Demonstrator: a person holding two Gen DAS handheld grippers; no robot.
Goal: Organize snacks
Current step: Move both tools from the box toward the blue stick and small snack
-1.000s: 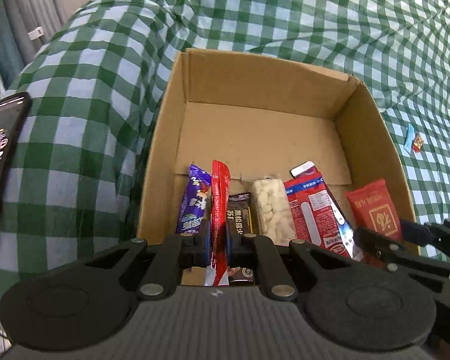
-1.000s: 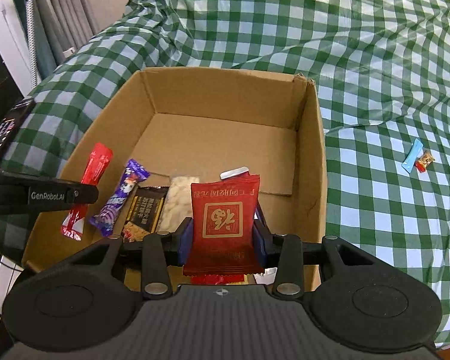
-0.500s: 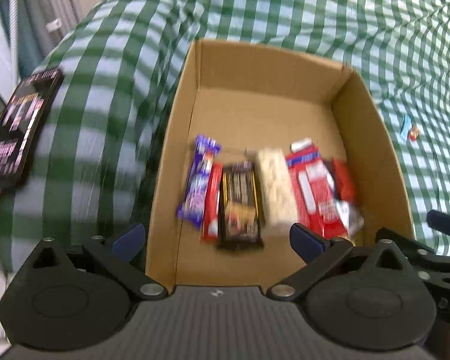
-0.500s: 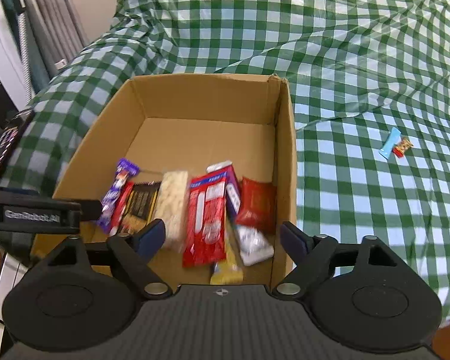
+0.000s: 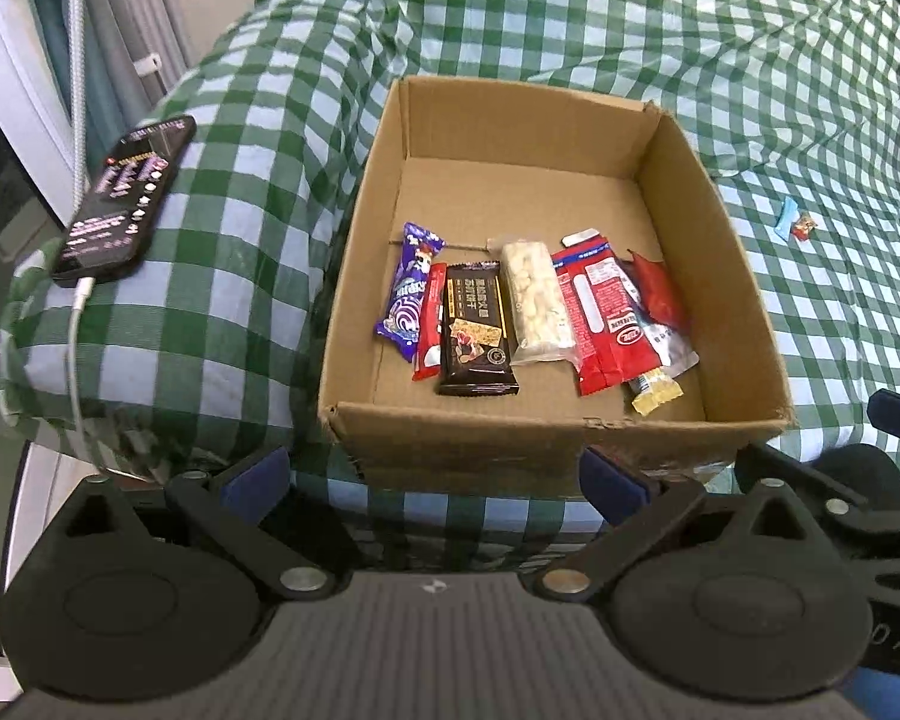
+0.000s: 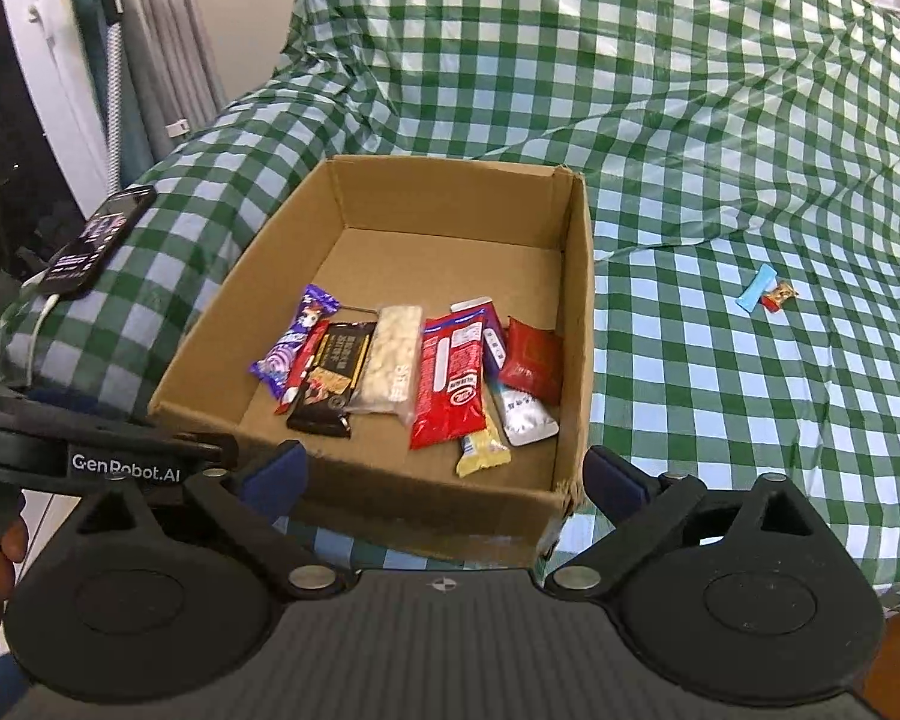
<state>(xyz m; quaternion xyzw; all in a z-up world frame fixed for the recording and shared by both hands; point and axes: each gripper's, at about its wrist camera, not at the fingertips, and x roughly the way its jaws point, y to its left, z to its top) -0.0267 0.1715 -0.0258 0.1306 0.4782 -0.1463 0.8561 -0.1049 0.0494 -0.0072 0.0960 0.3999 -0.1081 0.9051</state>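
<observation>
Left gripper (image 5: 435,474) jaws spread wide, empty; right gripper (image 6: 444,474) jaws opening, nothing between them; snacks (image 5: 534,318) lie in the box (image 5: 564,450)

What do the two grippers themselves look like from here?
Both the left gripper and the right gripper are matte black, with two round discs, silver pivot pins, a ribbed grey top and blue finger pads. White "GenRobot.AI" lettering marks the left one's side.
</observation>
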